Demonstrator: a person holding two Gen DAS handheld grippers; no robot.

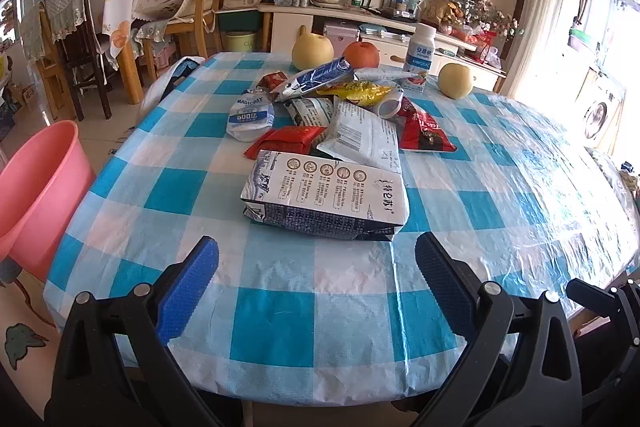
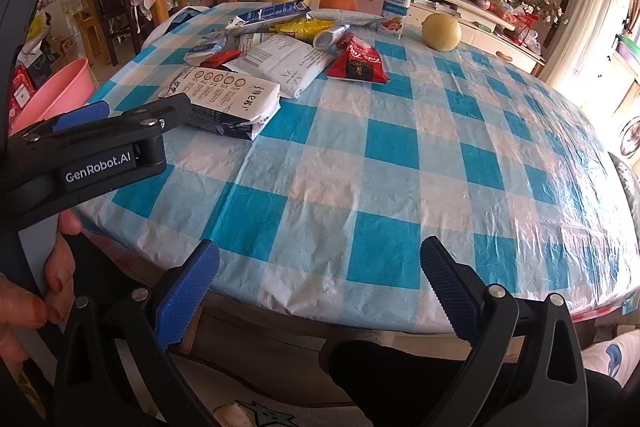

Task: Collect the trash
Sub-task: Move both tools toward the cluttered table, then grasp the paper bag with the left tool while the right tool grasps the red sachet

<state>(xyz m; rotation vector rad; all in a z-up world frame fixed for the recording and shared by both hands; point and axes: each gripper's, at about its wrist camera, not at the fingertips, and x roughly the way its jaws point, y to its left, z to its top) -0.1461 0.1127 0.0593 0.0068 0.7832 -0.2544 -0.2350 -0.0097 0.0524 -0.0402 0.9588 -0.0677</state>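
Left gripper (image 1: 316, 263): jaws spread wide, nothing between them; hovered over the near edge of the table, pointed at the trash pile; its black body, marked GenRobot.AI, also showed in the right wrist view, gripped by a hand (image 2: 24, 291).
Right gripper (image 2: 320, 267): jaws likewise apart and empty; held at the table edge, well short of the pile.
Table (image 1: 500, 195): blue-and-white checked cover under clear plastic.
Trash pile: flattened milk carton (image 1: 326, 199) nearest; behind it a white mailer bag (image 1: 362, 137), red wrapper (image 1: 290, 141), red snack bag (image 1: 424, 131), yellow wrapper (image 1: 356, 91), crushed cup (image 1: 250, 117); all overlapping mid-table.
Far side: two pears (image 1: 313, 53), an apple (image 1: 362, 54), upright yogurt bottle (image 1: 419, 57).
Pink bin (image 1: 38, 195): on the floor left of the table.
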